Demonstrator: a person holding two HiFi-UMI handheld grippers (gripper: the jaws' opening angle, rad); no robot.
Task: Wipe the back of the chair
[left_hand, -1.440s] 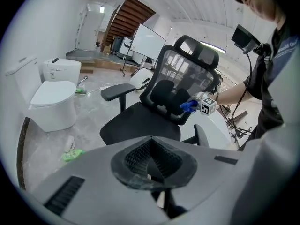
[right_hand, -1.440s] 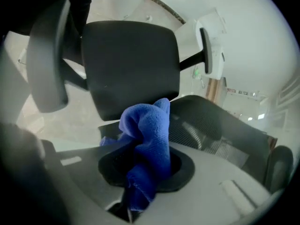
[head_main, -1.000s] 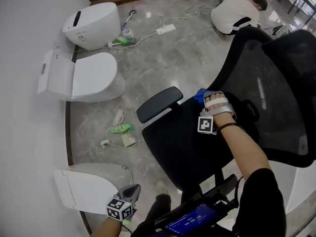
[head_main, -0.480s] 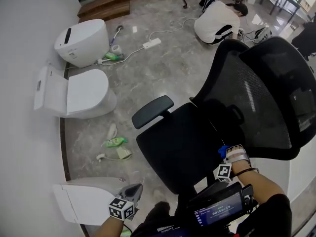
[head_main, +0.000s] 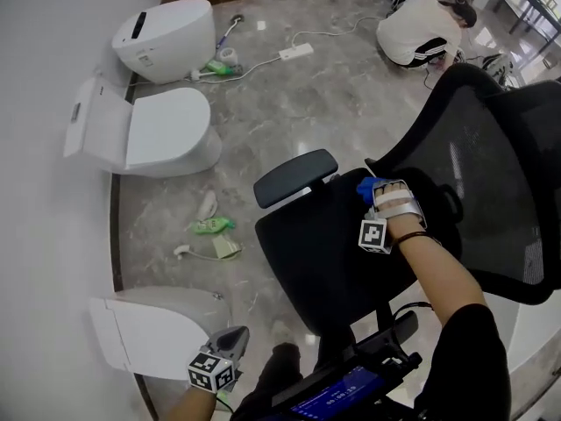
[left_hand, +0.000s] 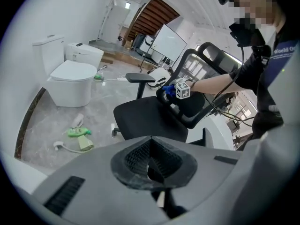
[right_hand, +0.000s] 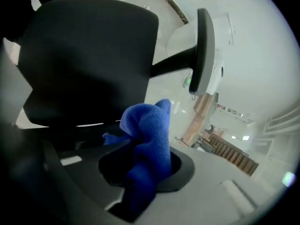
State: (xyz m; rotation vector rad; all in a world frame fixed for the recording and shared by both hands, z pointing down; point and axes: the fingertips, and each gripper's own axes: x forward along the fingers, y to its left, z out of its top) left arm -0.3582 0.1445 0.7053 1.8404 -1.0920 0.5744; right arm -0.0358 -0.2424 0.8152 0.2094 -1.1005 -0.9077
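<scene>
The black office chair has a mesh back (head_main: 491, 174), a padded seat (head_main: 324, 253) and an armrest (head_main: 294, 178). My right gripper (head_main: 375, 191) is shut on a blue cloth (head_main: 363, 186) and holds it low on the chair's back, just above the seat's rear. In the right gripper view the bunched blue cloth (right_hand: 147, 139) sticks out of the right gripper (right_hand: 145, 168), with the dark seat (right_hand: 89, 55) close behind. My left gripper (head_main: 235, 336) hangs low at the bottom left, away from the chair. Seen from the left gripper view, it (left_hand: 151, 161) is shut on nothing.
Three white toilets (head_main: 166, 139) (head_main: 162, 38) (head_main: 149, 331) line the left wall. A green bottle (head_main: 210, 226) and small items lie on the marble floor. A power strip (head_main: 294, 53) with its cable and a crouching person (head_main: 419, 26) are at the back. A screen device (head_main: 337, 388) sits by my body.
Half a second ago my right gripper was pulled back near my body. It has returned with the cloth to the chair's lower back. The left gripper stayed put.
</scene>
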